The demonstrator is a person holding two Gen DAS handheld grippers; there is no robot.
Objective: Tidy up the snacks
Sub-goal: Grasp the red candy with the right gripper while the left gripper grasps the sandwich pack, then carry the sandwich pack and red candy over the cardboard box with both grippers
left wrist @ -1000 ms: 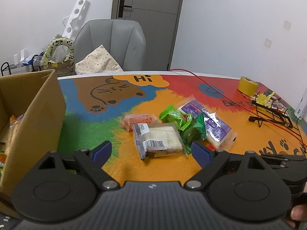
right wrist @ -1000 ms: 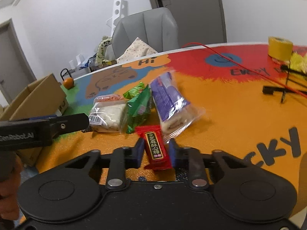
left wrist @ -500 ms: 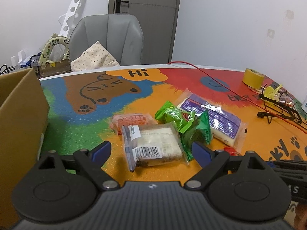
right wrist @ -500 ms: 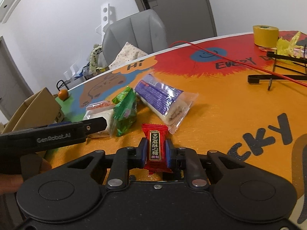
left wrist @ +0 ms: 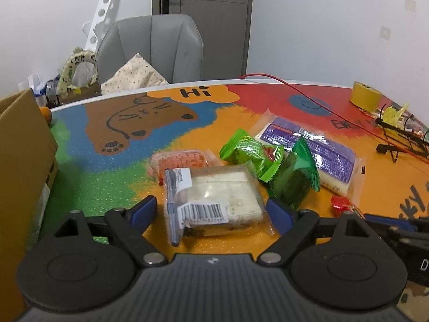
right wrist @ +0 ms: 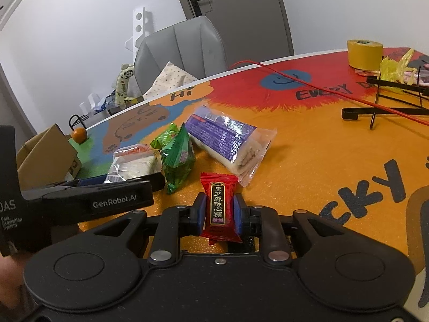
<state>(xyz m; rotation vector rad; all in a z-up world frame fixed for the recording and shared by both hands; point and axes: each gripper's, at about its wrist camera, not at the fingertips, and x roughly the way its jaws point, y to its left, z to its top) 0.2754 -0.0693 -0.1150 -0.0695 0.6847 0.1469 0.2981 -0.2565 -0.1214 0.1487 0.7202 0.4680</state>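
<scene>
My left gripper (left wrist: 211,212) is open, its blue pads on either side of a clear-wrapped sandwich (left wrist: 214,198) lying on the colourful table (left wrist: 161,134). Behind it lie an orange-red packet (left wrist: 182,159), two green packets (left wrist: 249,150) and a purple cake roll (left wrist: 313,150). My right gripper (right wrist: 219,210) is shut on a red candy packet (right wrist: 218,206), held just above the table. The red packet's end shows in the left wrist view (left wrist: 341,204). The sandwich (right wrist: 134,165), green packets (right wrist: 177,158) and purple roll (right wrist: 225,139) also show in the right wrist view.
A cardboard box (left wrist: 18,187) stands at the table's left edge, seen too in the right wrist view (right wrist: 45,155), with an orange fruit (right wrist: 79,135) beyond it. A yellow tape roll (right wrist: 363,53), black wire stand (right wrist: 386,107) and red cable (right wrist: 321,86) are at the right. A grey chair (left wrist: 152,48) is behind.
My left gripper has moved forward and right, away from the box, until its open fingers straddle the sandwich. My right gripper keeps its hold on the red candy packet and has swung a little.
</scene>
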